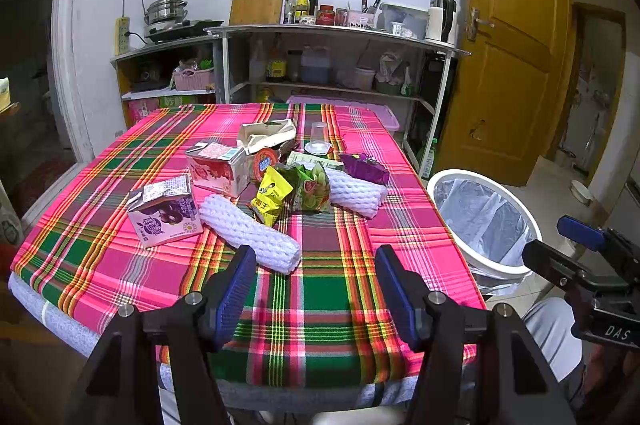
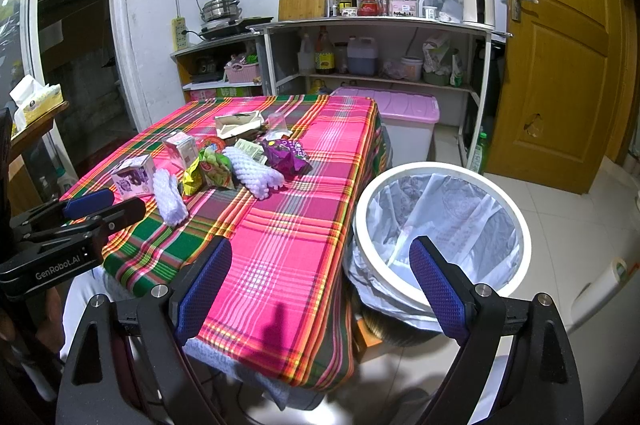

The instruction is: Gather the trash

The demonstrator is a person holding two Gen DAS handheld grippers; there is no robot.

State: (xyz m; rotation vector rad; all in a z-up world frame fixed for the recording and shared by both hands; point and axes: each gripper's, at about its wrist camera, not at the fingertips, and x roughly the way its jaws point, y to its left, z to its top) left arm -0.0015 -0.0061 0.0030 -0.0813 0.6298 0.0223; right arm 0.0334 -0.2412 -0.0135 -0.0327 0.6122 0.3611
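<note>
Trash lies in a heap on the plaid tablecloth (image 1: 320,285): a purple milk carton (image 1: 164,213), a white foam fruit net (image 1: 250,239), a yellow snack bag (image 1: 272,195), a green wrapper (image 1: 314,187), a second foam net (image 1: 356,191), a purple wrapper (image 1: 364,167), a pink carton (image 1: 218,165) and a clear cup (image 1: 318,139). My left gripper (image 1: 316,265) hangs open over the table's near edge, just short of the nearest foam net, holding nothing. My right gripper (image 2: 320,261) is open and empty between the table corner and the white lined bin (image 2: 442,229).
The bin (image 1: 486,221) stands on the floor at the table's right side. Behind the table are metal shelves (image 1: 336,33) with bottles, a kettle and a pot, a pink-lidded storage box (image 2: 390,109) and a wooden door (image 1: 516,45). A person's light trousers (image 1: 554,329) show below.
</note>
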